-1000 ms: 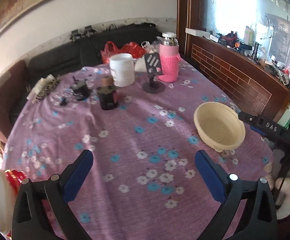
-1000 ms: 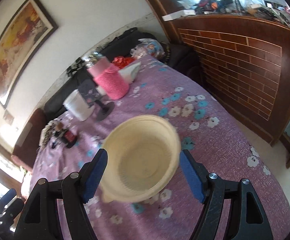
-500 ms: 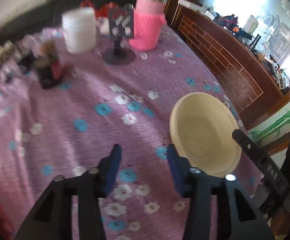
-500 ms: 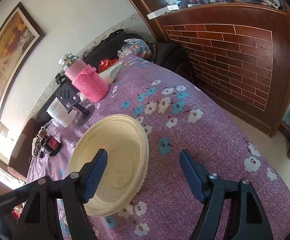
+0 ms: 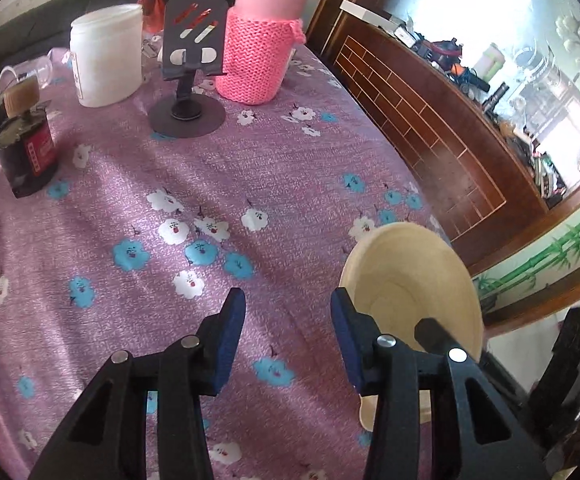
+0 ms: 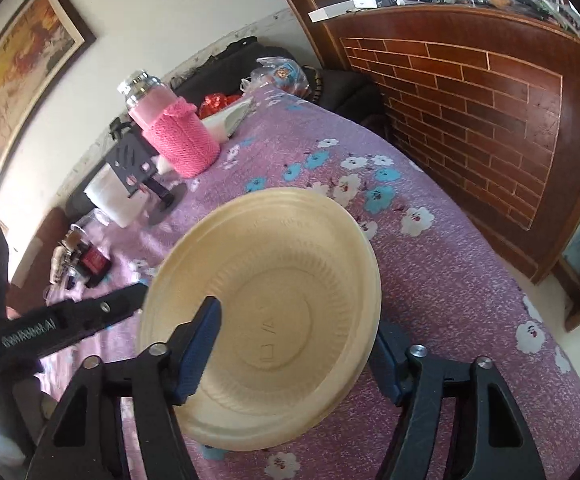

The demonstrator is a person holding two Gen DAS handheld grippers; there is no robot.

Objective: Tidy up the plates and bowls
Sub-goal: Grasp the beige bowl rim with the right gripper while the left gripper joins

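Since a second ago the cream bowl has gone from sitting flat on the table to tipped up and off the cloth, and your right gripper has closed in on it. One blue finger is inside the bowl against the wall, the other is hidden behind the rim, so it looks pinched on the near edge, though I can't see the far pad touching. Your left gripper has narrowed a lot from the wide spread it had, and has dropped closer to the purple flowered tablecloth. It's holding nothing, with the bowl just beside its right finger.

So I'd say the pick-up is basically done and the carry is next. No plates or stack show up anywhere here, so I can't tell where it's headed.

Farther back are the phone stand, the white tub and the pink knitted flask, all well apart from the bowl.
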